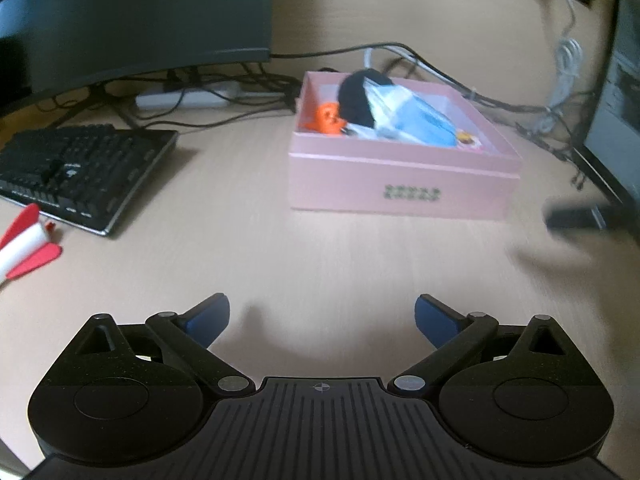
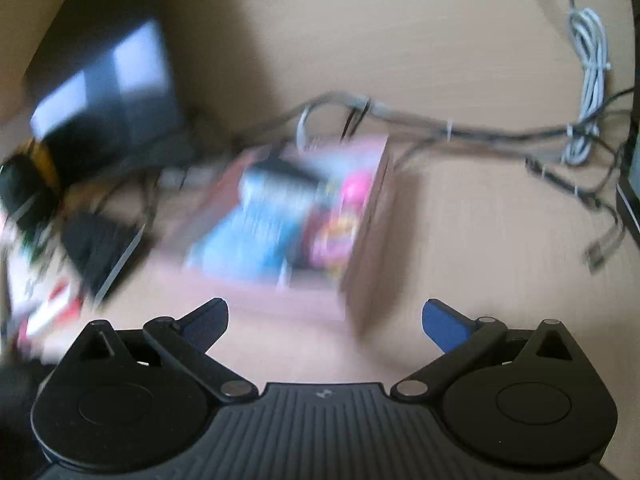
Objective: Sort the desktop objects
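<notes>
Left tongs [image 1: 322, 322]: spread wide, nothing between the blue pads; they hang above bare counter [image 1: 320, 264], pitched down toward the pink box, likely idle between picks.
Right tongs [image 2: 325, 322]: spread wide and empty; this view is heavily smeared, so finer detail is unreadable.
Pink box [image 1: 404, 184]: the open collecting bin, standing on the counter ahead of the left tongs; its low walls allow drops from above.
Box contents: a blue packet [image 1: 416, 116], a black item [image 1: 356, 100] and an orange piece [image 1: 328, 118] lie piled inside, apparently already sorted.
Rocket toy [image 1: 24, 246]: red-finned, white-bodied, lying on the counter at the far left edge, just in front of the keyboard [image 1: 80, 164]; seemingly the nearest item still outside the box.
Background: monitor [image 1: 132, 12] and loose cables [image 1: 480, 96] sit behind the box, apart from the working area.
Judged progress: partly done; a further pick probably comes next.
</notes>
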Demonstrator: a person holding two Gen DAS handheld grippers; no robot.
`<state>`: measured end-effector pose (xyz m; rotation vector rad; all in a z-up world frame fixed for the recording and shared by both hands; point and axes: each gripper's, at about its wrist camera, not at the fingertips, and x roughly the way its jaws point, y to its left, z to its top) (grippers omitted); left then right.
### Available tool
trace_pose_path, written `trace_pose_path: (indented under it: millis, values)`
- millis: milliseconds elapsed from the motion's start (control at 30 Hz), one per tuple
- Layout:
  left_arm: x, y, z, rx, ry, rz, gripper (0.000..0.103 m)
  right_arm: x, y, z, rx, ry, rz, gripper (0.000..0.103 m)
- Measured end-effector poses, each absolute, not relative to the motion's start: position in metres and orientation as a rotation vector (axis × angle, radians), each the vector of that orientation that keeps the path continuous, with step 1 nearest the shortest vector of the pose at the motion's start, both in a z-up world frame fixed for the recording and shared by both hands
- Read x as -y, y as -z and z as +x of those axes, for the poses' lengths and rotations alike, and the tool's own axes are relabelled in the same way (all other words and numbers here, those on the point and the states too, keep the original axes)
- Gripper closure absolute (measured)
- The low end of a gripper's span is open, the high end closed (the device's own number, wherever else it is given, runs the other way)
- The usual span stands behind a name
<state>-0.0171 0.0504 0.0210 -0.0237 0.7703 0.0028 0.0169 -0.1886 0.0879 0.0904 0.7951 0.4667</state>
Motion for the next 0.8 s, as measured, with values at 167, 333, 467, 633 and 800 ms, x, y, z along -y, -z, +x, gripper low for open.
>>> trace_pose_path:
  millis: [167,333,467,633,800]
  values:
    - [-0.035,-0.010,-0.022,-0.745,-0.010,-0.012,0.001,0.203,-0.068,-0.039,-0.812,-0.407,-0.028,0.000]
    - [-0.029,0.000,-0.022,-0.716,-0.071,0.016,0.001,0.201,-0.045,-0.058,-0.797,-0.351,-0.130,0.000]
    - [-0.031,0.002,-0.018,-0.723,-0.103,0.005,0.000,0.201,-0.037,-0.057,-0.800,-0.351,-0.139,0.000]
    - [-0.035,0.003,-0.012,-0.726,-0.105,-0.017,0.000,0.200,-0.034,-0.050,-0.791,-0.390,-0.155,0.000]
    - [-0.036,0.003,-0.008,-0.726,-0.092,-0.016,0.000,0.195,-0.035,-0.034,-0.799,-0.421,-0.171,0.000]
